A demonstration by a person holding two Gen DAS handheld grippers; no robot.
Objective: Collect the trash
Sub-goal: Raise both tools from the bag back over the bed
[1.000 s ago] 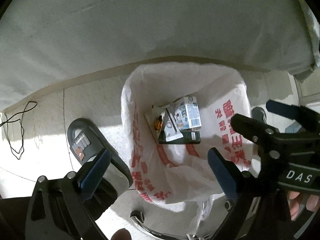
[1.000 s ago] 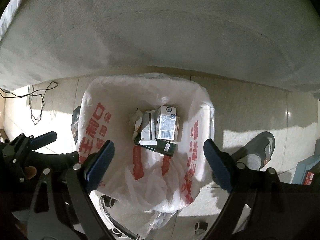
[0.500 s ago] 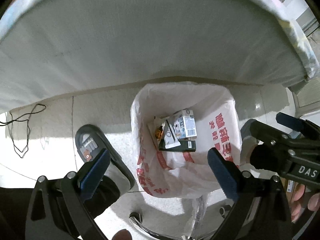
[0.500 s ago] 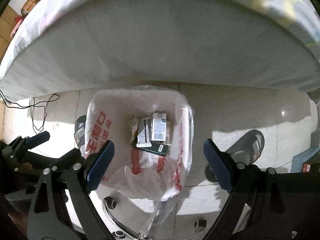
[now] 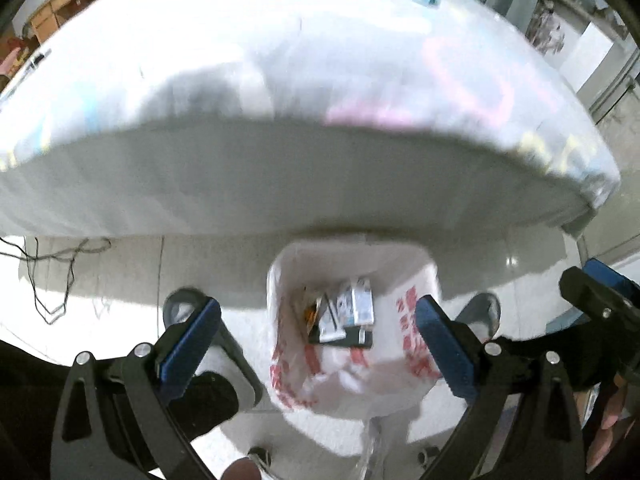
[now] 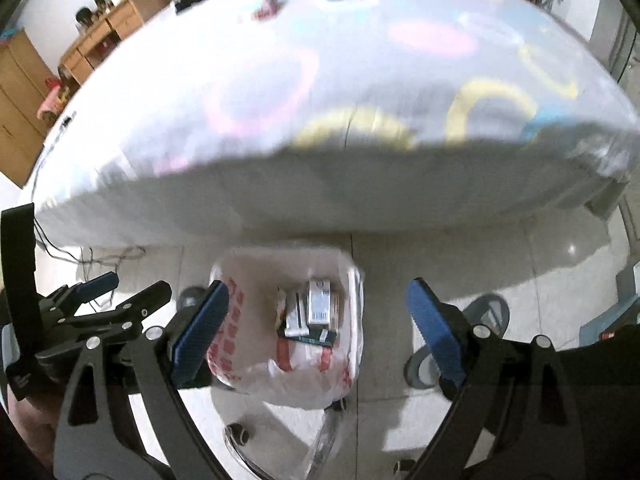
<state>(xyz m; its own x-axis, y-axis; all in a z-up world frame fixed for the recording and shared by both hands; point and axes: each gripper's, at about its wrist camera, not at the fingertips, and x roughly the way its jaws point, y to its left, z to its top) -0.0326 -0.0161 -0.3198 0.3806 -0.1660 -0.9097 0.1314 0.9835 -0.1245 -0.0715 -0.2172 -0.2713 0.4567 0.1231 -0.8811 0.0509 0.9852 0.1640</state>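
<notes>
Left wrist view: left tongs spread wide, gripping nothing, above white trash bag low in centre frame, cartons lying inside. Right wrist view: right tongs equally apart, empty, same bag beneath; bed filling upper frame.

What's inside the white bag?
Inside the bag lie a white carton, some wrappers and a dark packet. Anything underneath them is covered.

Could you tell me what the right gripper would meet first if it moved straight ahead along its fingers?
Probably the white mattress edge; depth is unclear. The right gripper, jaws open and empty, has the white red-printed trash bag lower down.
</notes>
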